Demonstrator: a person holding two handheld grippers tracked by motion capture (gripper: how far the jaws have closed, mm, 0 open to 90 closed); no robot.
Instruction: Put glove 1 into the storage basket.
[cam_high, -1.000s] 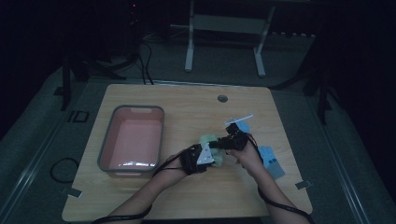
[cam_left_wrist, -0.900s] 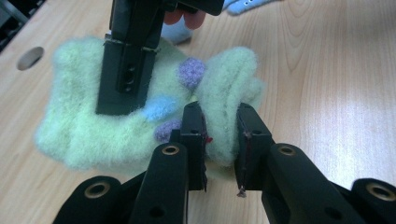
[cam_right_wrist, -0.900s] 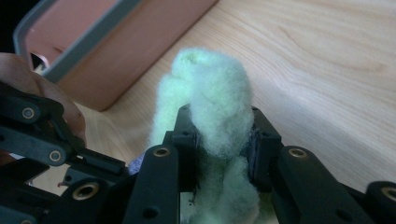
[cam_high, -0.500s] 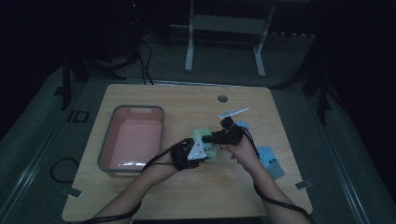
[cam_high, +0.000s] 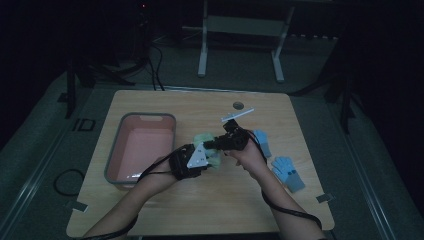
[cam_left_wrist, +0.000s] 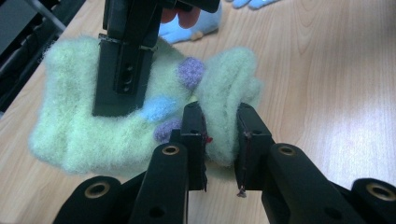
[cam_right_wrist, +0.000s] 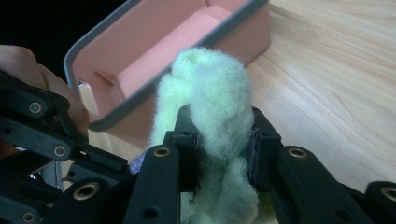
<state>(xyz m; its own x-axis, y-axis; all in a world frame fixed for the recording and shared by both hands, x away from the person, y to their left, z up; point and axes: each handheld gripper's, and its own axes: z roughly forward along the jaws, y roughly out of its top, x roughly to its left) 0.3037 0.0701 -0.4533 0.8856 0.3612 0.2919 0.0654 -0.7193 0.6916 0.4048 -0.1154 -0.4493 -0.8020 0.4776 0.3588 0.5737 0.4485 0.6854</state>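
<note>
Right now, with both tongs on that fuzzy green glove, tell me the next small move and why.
Probably carry the green glove leftward toward the pink bin. Both the left tongs and the right tongs are clamped on its fleece and appear to hold it above the table, and the bin sits open just beside it. Releasing now would likely drop it short of the bin.

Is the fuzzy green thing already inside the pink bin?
No, the fuzzy green thing is held over the wooden table by both grippers, beside the pink bin.
</note>
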